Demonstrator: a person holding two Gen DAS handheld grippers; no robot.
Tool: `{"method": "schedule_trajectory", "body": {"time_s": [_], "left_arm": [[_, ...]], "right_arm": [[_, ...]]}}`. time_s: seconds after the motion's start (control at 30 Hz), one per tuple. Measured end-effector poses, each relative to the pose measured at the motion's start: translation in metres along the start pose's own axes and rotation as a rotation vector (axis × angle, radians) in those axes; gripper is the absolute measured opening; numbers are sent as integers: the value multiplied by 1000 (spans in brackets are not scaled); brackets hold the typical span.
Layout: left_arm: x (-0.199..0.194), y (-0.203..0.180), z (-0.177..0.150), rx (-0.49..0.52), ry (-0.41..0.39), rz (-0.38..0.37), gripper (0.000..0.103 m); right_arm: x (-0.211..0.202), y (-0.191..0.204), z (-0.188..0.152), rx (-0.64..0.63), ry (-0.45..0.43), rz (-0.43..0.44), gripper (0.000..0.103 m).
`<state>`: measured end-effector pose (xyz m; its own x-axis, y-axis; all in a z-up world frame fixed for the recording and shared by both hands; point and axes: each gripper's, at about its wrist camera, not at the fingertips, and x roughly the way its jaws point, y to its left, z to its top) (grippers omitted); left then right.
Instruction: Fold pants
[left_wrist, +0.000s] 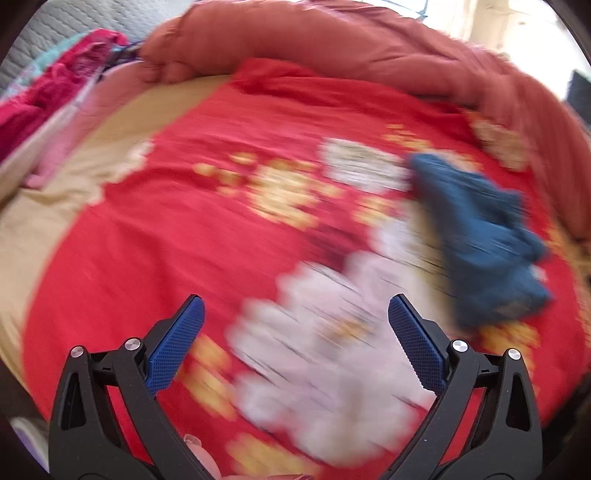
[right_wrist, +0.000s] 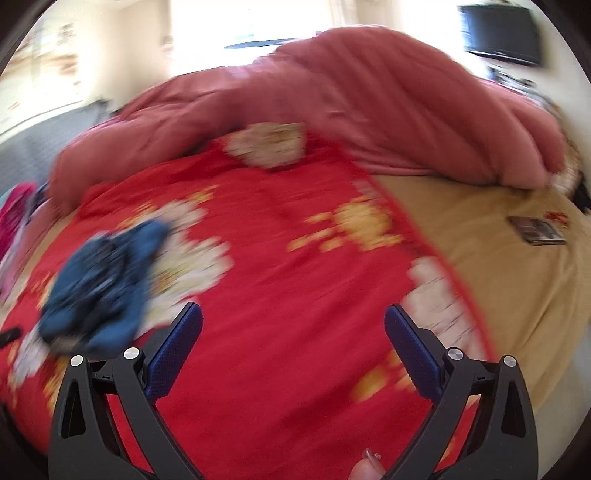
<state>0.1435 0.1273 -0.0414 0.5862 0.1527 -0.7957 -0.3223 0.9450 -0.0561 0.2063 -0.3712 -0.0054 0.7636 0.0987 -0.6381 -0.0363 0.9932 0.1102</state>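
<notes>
Blue, seemingly crumpled pants (left_wrist: 480, 240), red bedspread (left_wrist: 184, 240)

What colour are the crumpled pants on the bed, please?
Dark blue pants, clearest in the left wrist view.

A bed (right_wrist: 517, 288) is seen, covered by a tan sheet and, over most of it, a red spread (right_wrist: 277, 295) patterned with blurred white and yellow shapes. A pinkish-red quilt (right_wrist: 369, 103) is heaped along the far side. Behind it, a window (right_wrist: 251, 22) is washed out by strong daylight, and pale walls are lit by it. A dark screen (right_wrist: 502, 33) is mounted high on the wall. Pink clothing (left_wrist: 55, 92) is piled at the bed's edge.
</notes>
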Motion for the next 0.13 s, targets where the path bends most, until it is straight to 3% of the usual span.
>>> {"method": "schedule_trajectory", "body": {"time_s": [0.13], "left_arm": [[56, 59, 49, -96, 68, 97, 93]], "right_arm": [[63, -76, 45, 45, 115, -185, 98]]}}
